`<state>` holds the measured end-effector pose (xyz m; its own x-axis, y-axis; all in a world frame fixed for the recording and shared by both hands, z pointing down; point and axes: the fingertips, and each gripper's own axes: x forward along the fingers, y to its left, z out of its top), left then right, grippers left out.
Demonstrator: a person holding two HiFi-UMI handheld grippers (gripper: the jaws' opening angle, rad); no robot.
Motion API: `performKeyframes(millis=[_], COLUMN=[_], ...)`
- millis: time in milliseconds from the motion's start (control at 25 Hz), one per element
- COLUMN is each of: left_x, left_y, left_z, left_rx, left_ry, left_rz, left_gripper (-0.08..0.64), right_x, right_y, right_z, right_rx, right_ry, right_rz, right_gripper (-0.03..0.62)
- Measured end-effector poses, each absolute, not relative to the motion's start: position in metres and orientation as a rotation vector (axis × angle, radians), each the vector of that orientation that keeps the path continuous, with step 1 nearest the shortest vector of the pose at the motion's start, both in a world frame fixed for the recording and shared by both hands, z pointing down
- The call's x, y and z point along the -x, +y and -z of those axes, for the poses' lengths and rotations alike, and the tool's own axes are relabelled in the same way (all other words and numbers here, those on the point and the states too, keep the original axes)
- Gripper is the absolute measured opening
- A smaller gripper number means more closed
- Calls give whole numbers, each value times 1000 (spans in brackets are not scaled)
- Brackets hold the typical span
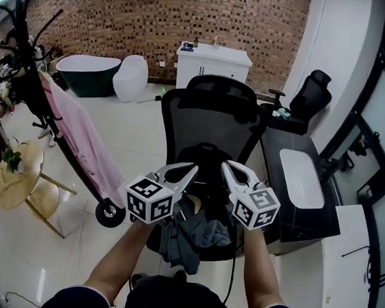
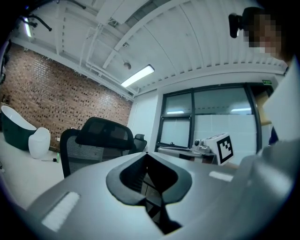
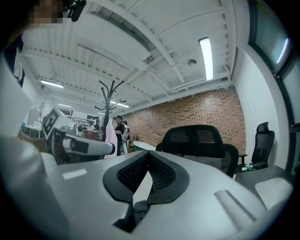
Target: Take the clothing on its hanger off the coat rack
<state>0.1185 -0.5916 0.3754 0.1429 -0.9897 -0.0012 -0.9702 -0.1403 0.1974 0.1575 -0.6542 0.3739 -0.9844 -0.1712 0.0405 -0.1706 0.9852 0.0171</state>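
Left hand-held gripper (image 1: 192, 167), right hand-held gripper (image 1: 226, 165): both pressed together, pinching nothing. Mesh chair (image 1: 210, 116) directly ahead; grey garments (image 1: 198, 237) beneath; pink clothing (image 1: 83, 144) on coat rack (image 1: 24, 77), far left.

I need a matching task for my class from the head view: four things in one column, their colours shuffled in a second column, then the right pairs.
Things
1. hanging garment
2. cabinet
3. mesh chair
4. heap of clothes

Colours
A. grey
B. white
C. pink
D. black

Pairs: 1-C, 2-B, 3-D, 4-A
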Motion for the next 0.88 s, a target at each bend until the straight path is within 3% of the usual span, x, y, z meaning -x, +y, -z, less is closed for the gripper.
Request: performKeyframes(millis=[880], left_x=[-119], left_y=[-593], left_z=[-357], left_rx=[-2309], left_ry=[-1983], left_rz=[197], left_gripper=[8], right_x=[-156], right_y=[-648], right_z=[-345], right_rx=[-233], right_ry=[-3155], right_rz=[-12], right_gripper=[1])
